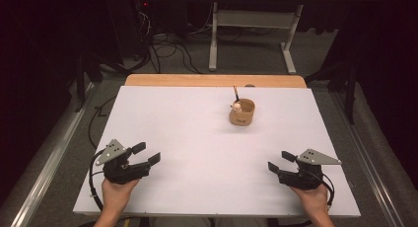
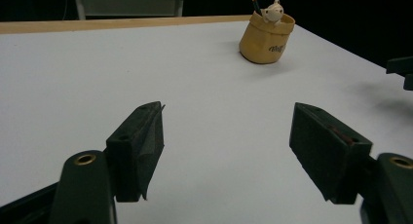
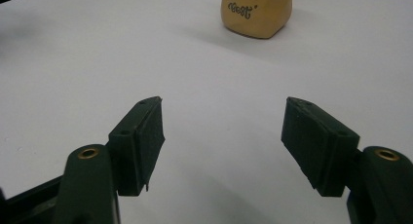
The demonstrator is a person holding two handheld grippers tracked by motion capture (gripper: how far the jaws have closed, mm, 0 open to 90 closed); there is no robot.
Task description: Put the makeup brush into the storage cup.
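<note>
Two grippers, left gripper (image 1: 147, 154) and right gripper (image 1: 279, 161), rest wide open and empty, well apart from the small tan cup (image 1: 242, 112); a careless reach could likely topple it and its thin stick (image 1: 235, 92).

Both the left gripper (image 1: 147, 153) and right gripper (image 1: 279, 161) rest with jaws apart, well short of the tan cup (image 1: 242, 113).

Dim and grainy throughout, lit softly from overhead. White desk (image 1: 197, 138) evenly bright without glare, surroundings sunk into near black. Faint, diffuse shadows beside the tan cup (image 2: 267, 38). Soft focus up close in both gripper views, slightly blurred at the edges.
</note>
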